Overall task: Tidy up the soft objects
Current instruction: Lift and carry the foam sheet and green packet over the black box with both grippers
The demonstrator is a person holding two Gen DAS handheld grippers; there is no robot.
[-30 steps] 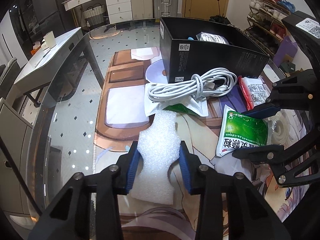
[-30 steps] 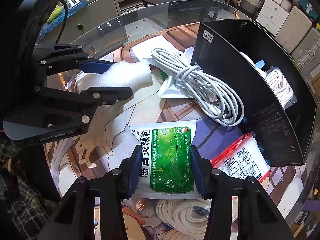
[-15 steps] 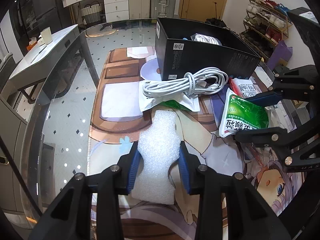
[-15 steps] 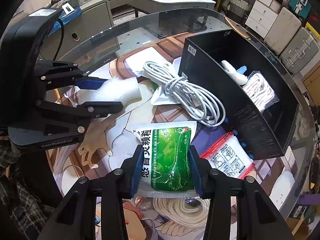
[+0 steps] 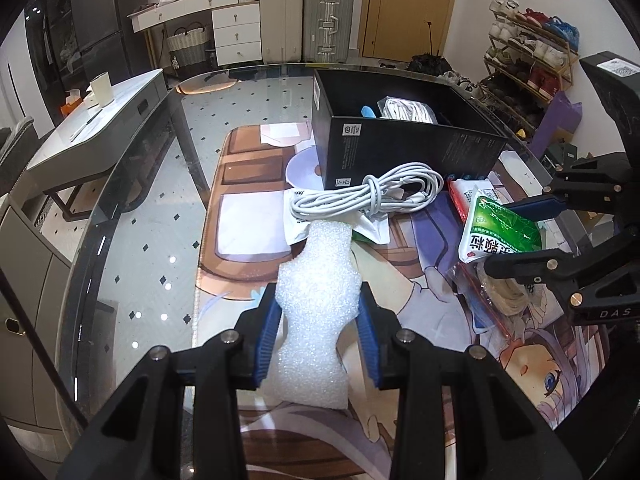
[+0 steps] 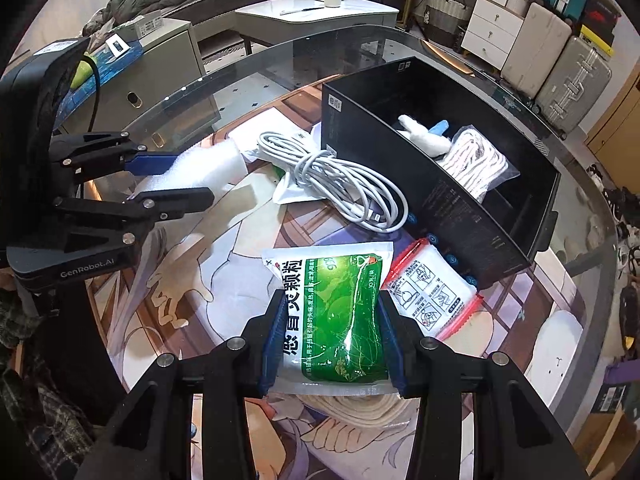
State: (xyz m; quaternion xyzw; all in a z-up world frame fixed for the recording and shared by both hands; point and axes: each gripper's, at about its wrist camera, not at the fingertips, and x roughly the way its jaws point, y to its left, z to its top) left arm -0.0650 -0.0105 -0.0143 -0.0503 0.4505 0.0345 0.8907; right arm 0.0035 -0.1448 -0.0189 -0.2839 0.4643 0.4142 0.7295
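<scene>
My left gripper point(image 5: 318, 316) is shut on a white foam piece point(image 5: 316, 300) and holds it above the printed mat; it also shows in the right wrist view point(image 6: 172, 178). My right gripper point(image 6: 332, 320) is shut on a green medicine pouch point(image 6: 340, 312), lifted off the mat; it shows at the right of the left wrist view point(image 5: 500, 236). A black open box point(image 5: 404, 152) stands behind, holding a bagged white rope point(image 6: 476, 164) and a white-and-blue soft item point(image 6: 424, 136).
A coiled white cable point(image 5: 372, 196) lies on a white packet in front of the box. A red-edged sachet point(image 6: 432, 292) lies beside the box. A bagged cream rope point(image 6: 360, 408) lies under my right gripper. The glass table edge point(image 5: 92, 240) curves at left.
Both grippers have risen and pulled back from the table, carrying the foam and the green pouch; the box and cable look farther away.
</scene>
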